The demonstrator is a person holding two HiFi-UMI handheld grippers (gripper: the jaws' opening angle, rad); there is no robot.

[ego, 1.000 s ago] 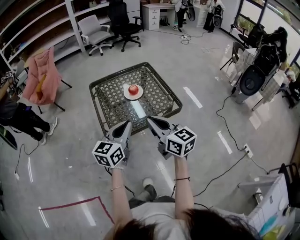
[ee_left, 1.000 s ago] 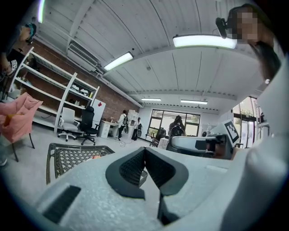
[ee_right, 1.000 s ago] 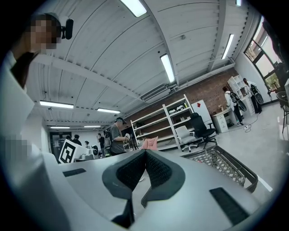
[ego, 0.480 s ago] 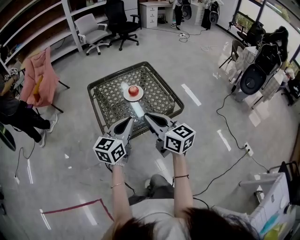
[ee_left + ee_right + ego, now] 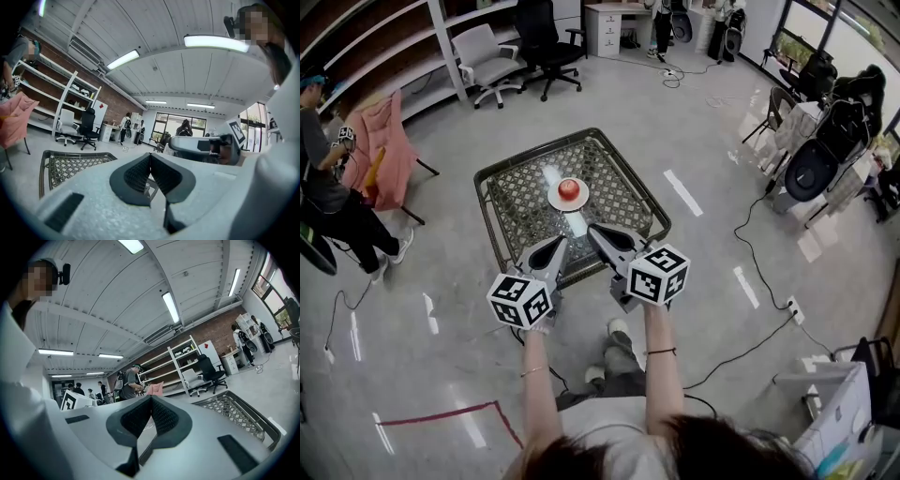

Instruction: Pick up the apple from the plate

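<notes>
Left hand-held gripper (image 5: 555,244) closed, table (image 5: 516,202) ahead, perhaps jacket (image 5: 382,150)

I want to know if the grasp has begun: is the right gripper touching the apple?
Apart. The head view shows the right gripper stopped short of the apple, with the plate rim and open table lattice between them.

Counted at mid-floor: one lattice table (image 5: 520,211), one plate (image 5: 566,205) on it, one apple (image 5: 569,188) on that plate. Held out in front: two grippers, namely the left gripper (image 5: 562,241) and the right gripper (image 5: 592,229), and two marker cubes, the left cube (image 5: 520,300) and the right cube (image 5: 659,275). Farther off by the shelving: two wheeled office chairs, one pale chair (image 5: 483,56) and one black chair (image 5: 539,37), plus one pink cloth (image 5: 382,150) and one bystander (image 5: 323,183).
</notes>
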